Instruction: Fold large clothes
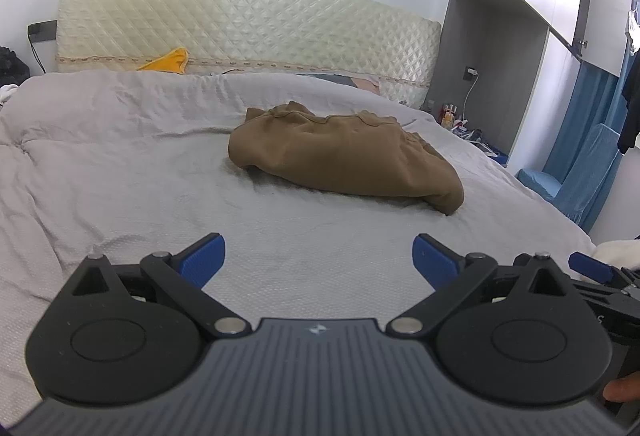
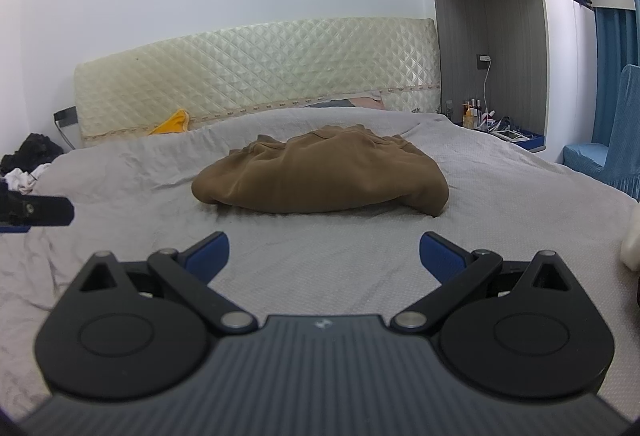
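Observation:
A brown garment (image 1: 344, 155) lies bunched in a low heap in the middle of the grey bedspread (image 1: 120, 163). The right wrist view shows the same brown garment (image 2: 320, 175) straight ahead on the grey bedspread (image 2: 500, 187). My left gripper (image 1: 319, 256) hovers open above the bedspread, short of the garment, with nothing between its blue fingers (image 1: 204, 256). My right gripper (image 2: 324, 254) is open too, nearer the garment's front edge, and holds nothing. The other gripper's tip (image 2: 36, 213) pokes in at the left edge of the right wrist view.
A cream quilted headboard (image 1: 240, 23) stands behind the bed with a yellow cloth (image 1: 168, 61) at its foot. A bedside table with small bottles (image 2: 472, 113) and a grey cabinet (image 2: 492, 15) are on the right. Blue-covered chair (image 2: 608, 151) at far right; dark and white clothes (image 2: 28, 159) at left.

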Motion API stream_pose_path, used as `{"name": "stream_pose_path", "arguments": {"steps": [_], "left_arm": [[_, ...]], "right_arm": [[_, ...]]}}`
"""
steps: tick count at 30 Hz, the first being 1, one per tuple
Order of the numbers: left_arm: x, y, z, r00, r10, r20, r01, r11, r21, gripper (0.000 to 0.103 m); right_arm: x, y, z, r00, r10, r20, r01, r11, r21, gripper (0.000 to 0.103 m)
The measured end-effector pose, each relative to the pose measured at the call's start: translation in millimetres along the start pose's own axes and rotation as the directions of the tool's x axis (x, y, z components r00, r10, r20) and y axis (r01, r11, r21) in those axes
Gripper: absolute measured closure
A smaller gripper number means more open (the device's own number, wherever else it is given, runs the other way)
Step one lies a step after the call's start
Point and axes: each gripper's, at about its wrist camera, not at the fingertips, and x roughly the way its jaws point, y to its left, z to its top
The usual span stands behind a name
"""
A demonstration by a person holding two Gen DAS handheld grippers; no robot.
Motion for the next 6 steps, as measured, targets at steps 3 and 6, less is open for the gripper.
{"name": "stream_pose_path", "arguments": {"steps": [3, 6], "left_arm": [[0.3, 1.2, -0.1, 1.000, 0.001, -0.002, -0.001, 1.000, -0.002, 0.001], [1.4, 2.3, 0.3, 1.000, -0.002, -0.004, 0.002, 1.000, -0.004, 0.001]], "right_arm": [[0.2, -0.2, 0.1, 1.000, -0.002, 0.000, 0.002, 1.000, -0.002, 0.000], [0.3, -0.5, 0.3, 1.000, -0.001, 0.001, 0.001, 1.000, -0.001, 0.000]]}}
